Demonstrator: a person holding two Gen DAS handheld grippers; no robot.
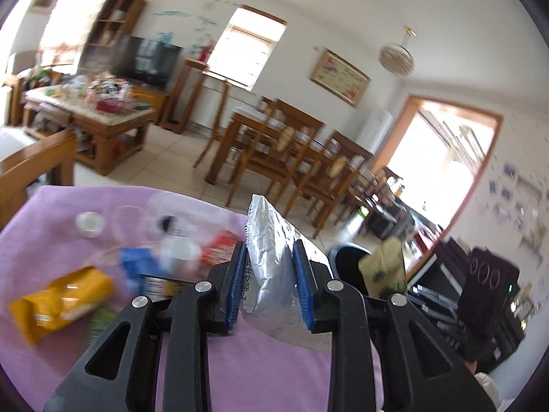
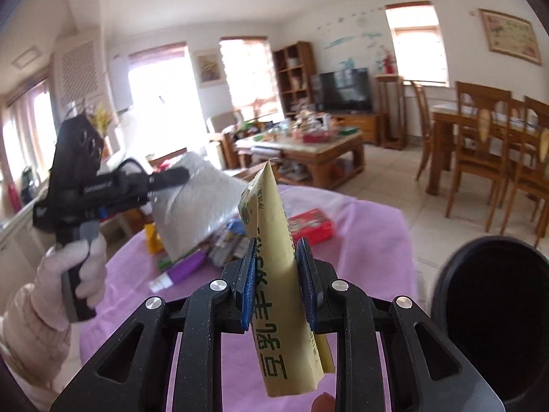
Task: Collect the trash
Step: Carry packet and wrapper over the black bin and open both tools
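The left gripper point(image 1: 269, 283) is clamped on a crumpled silver foil wrapper point(image 1: 274, 257), which is held up above the near edge of the table point(image 1: 257, 377) with the lilac cloth. The right gripper point(image 2: 276, 286) is clamped on a yellow paper sachet point(image 2: 278, 274) printed with green characters, held upright over the same cloth. In the right wrist view the left gripper is seen gripped by a gloved hand point(image 2: 80, 274). A black bin point(image 2: 494, 312) is seen just beyond the table's right edge. More litter is left on the cloth: a yellow packet point(image 1: 61, 300) near the left edge, a red box point(image 2: 310, 225) toward the far edge, a purple tube point(image 2: 182, 269) and a white cap point(image 1: 90, 223).
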